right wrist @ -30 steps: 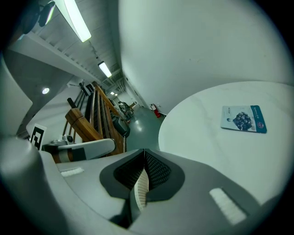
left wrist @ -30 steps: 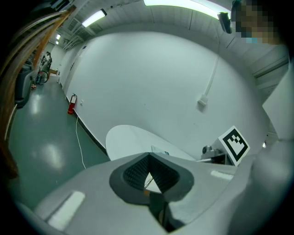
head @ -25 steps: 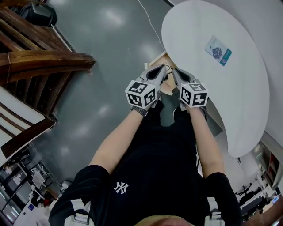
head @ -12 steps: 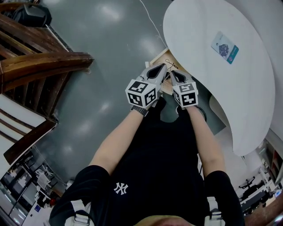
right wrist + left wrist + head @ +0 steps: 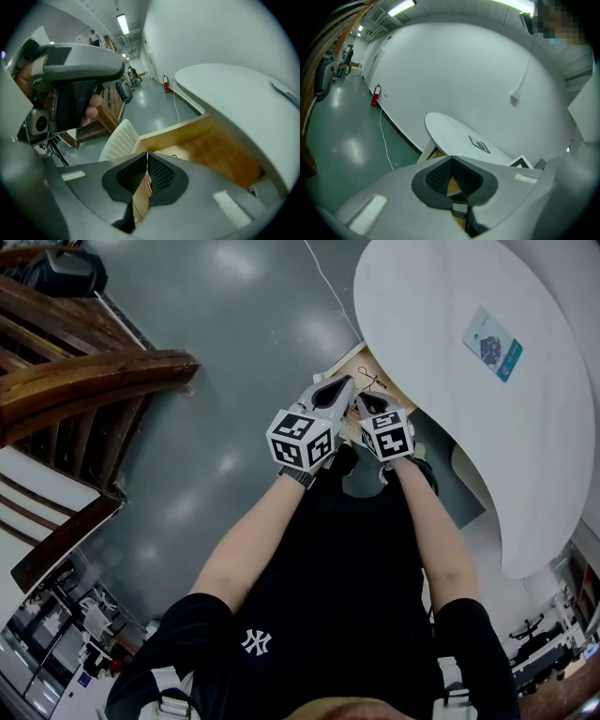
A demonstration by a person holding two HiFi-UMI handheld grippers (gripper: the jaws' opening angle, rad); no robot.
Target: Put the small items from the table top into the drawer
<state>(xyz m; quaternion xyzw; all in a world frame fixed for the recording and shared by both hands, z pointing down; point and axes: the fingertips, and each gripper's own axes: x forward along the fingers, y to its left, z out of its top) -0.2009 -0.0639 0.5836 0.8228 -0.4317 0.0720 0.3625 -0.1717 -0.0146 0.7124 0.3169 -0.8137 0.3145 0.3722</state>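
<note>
In the head view, we see the left gripper (image 5: 345, 382) and the right gripper (image 5: 364, 401) side by side, both tips over the open wooden drawer (image 5: 342, 360) at the near left edge of the white oval table (image 5: 441, 381). A thin black wiry item (image 5: 371, 381) lies in the drawer just beyond the tips. A small printed card (image 5: 492, 343) lies flat on the table top, well apart from the drawer, to the far right. In the left gripper view, we see the jaws closed tip to tip with nothing between them. The table and the card lie beyond. In the right gripper view, the pads press together on a thin pinkish sliver (image 5: 148, 179), and we cannot tell what it is. The drawer's wooden bottom lies ahead under the table edge, and a white ribbed chair back (image 5: 119, 140) stands to its left.
</note>
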